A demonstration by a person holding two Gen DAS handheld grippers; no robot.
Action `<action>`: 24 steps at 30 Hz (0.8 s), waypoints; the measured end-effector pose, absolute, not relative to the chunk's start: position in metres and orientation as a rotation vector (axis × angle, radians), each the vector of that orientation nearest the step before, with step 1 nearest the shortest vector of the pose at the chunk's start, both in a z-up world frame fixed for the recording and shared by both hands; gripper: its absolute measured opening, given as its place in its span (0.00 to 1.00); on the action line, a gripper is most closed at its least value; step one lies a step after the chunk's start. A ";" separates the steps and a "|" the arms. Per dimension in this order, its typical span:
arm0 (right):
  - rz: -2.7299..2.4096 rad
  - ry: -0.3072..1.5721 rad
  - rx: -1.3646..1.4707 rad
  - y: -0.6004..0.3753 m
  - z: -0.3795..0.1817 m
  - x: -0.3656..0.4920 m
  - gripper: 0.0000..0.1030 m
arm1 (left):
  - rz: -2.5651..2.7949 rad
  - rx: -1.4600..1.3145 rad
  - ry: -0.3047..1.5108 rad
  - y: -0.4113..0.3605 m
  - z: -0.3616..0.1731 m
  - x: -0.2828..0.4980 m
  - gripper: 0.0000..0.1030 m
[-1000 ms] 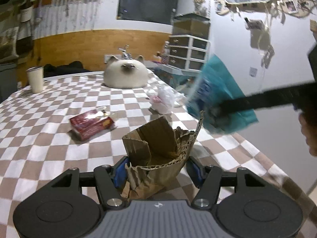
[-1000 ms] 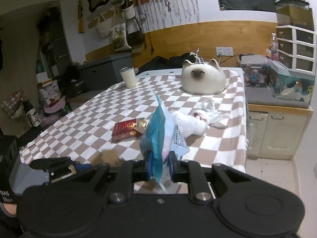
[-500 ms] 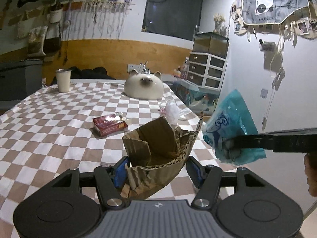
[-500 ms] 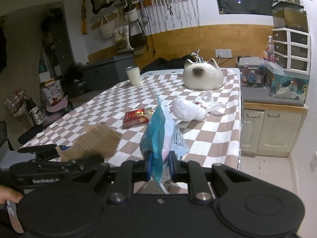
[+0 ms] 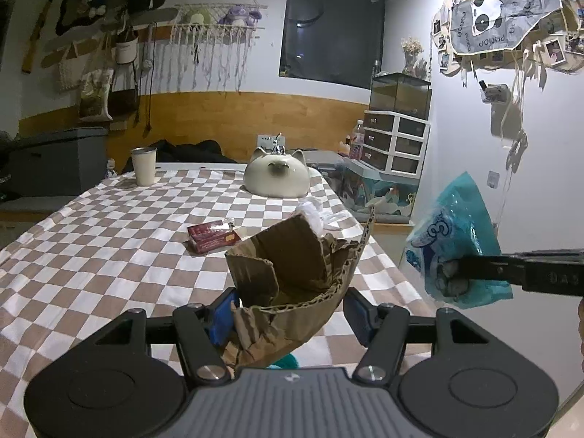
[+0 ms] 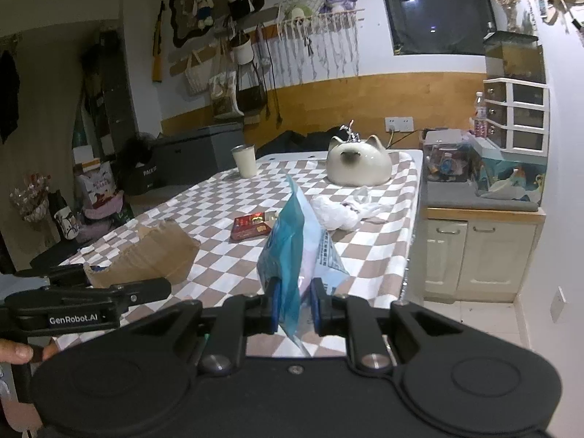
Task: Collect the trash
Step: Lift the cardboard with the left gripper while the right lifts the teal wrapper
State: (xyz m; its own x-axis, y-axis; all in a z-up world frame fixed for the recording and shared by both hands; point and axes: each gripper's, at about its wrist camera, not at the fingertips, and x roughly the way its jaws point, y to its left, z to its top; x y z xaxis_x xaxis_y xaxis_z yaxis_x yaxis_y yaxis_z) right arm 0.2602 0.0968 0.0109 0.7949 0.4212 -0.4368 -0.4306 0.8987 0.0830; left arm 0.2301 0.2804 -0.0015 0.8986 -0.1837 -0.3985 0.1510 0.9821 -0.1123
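Cardboard (image 5: 292, 273), torn and crumpled, sits clamped between the fingers of the left gripper (image 5: 290, 310), held above the near edge of the checkered table (image 5: 109, 237). The right gripper (image 6: 295, 301) has its fingers pressed together on a blue plastic packet (image 6: 288, 241), which stands upright in the grip, off the table's near right corner. Both hands are loaded, so the step in hand looks like carrying these two pieces off to a bin, which no view shows.

To do it well, both grips should be kept firm: the packet is thin and slick, pinched only at its lower edge, and could slide out if tilted or swung. The cardboard is bulky and only partly seated, so level, slow travel seems wiser than a quick turn.

More trash waits on the table: a red packet (image 5: 213, 235) near the middle and a crumpled white plastic bag (image 6: 341, 210) just right of it and a little farther back. Beyond them are a cat-shaped ceramic piece (image 5: 277, 179) and a cup (image 5: 143, 166) at the far left; neither looks like rubbish, so they should be left alone.
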 end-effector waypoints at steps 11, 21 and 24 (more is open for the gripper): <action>0.411 0.411 -0.045 0.053 0.016 0.212 0.17 | -0.153 -0.091 0.378 0.235 0.015 0.190 0.61; 0.306 0.394 -0.032 -0.005 0.017 0.185 0.17 | -0.218 -0.068 0.370 0.166 0.018 0.179 0.61; 0.268 0.393 -0.030 -0.024 0.016 0.180 0.17 | -0.245 -0.067 0.373 0.143 0.015 0.179 0.61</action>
